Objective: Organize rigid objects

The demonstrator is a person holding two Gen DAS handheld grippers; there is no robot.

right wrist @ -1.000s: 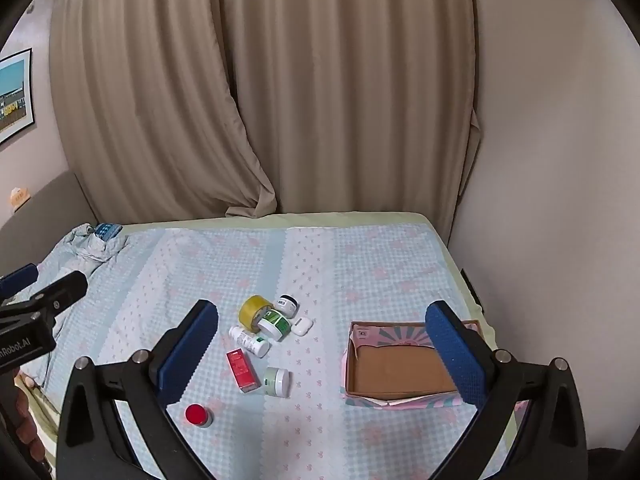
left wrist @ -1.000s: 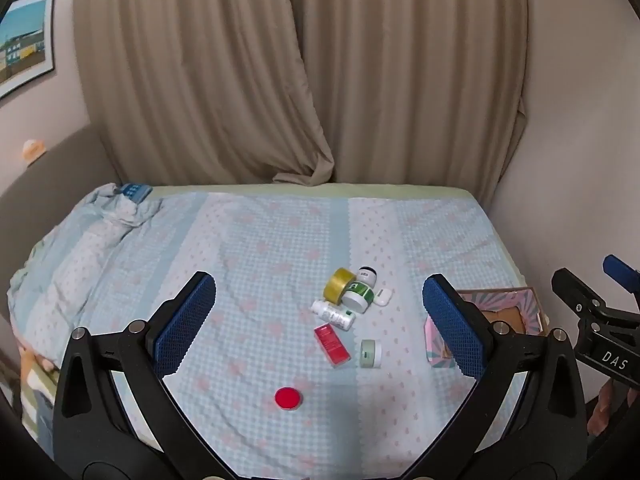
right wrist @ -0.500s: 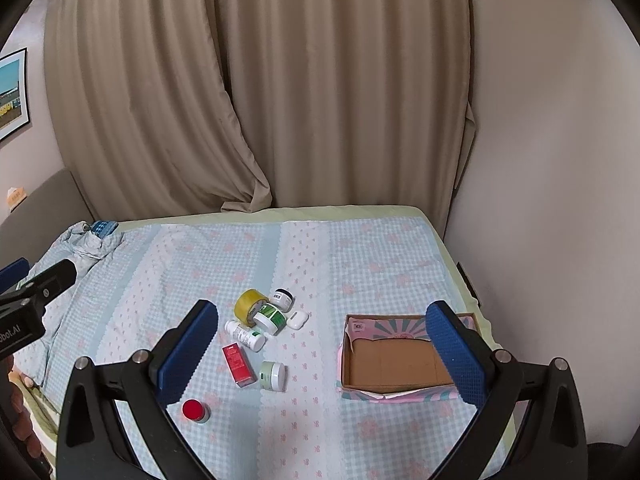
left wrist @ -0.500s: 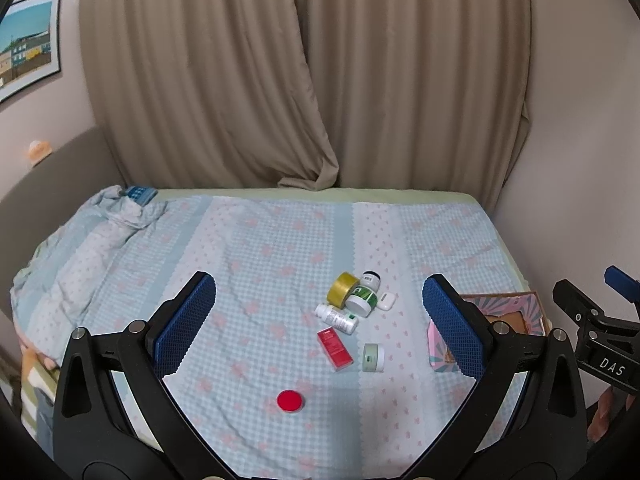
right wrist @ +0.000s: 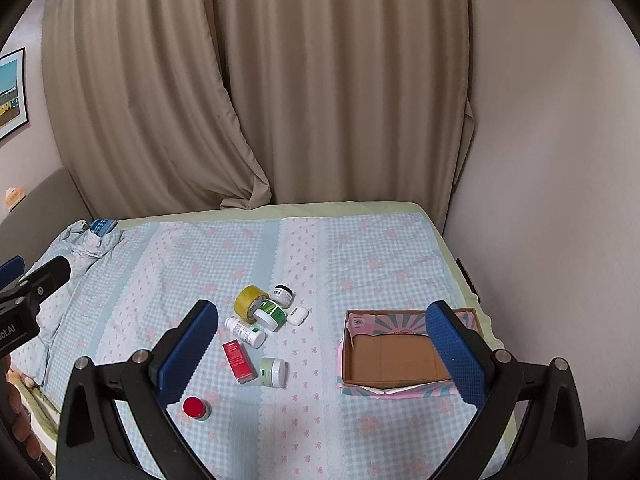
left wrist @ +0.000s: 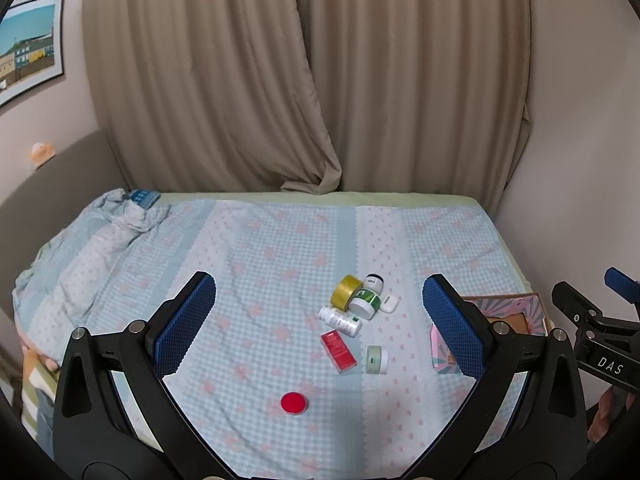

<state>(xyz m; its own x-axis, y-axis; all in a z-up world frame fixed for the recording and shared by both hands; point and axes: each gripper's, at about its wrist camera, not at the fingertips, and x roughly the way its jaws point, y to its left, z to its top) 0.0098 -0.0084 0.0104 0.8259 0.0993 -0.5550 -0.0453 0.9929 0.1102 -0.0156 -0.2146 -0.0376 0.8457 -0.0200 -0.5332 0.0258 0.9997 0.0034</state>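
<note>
Small rigid objects lie clustered on a blue checked bed cover (left wrist: 256,264): a yellow tape roll (left wrist: 346,289), a green-labelled jar (left wrist: 365,302), a white bottle (left wrist: 340,321), a white earbud case (left wrist: 389,303), a red box (left wrist: 338,350), a pale green jar (left wrist: 377,359) and a red-capped jar (left wrist: 294,403). The same cluster shows in the right wrist view, with the red box (right wrist: 238,361) and the red-capped jar (right wrist: 196,408). An open cardboard box (right wrist: 396,356) sits to the right. My left gripper (left wrist: 320,324) and right gripper (right wrist: 322,352) are open, empty, held above the bed.
Beige curtains (left wrist: 304,80) hang behind the bed. A wall (right wrist: 552,160) stands close on the right. Crumpled bedding (left wrist: 104,232) lies at the far left with a blue item (left wrist: 143,197) on it. A framed picture (left wrist: 28,44) hangs on the left wall.
Both grippers have pulled back and up a little, so the bed and objects look smaller and sit lower. Nothing on the bed has moved.
</note>
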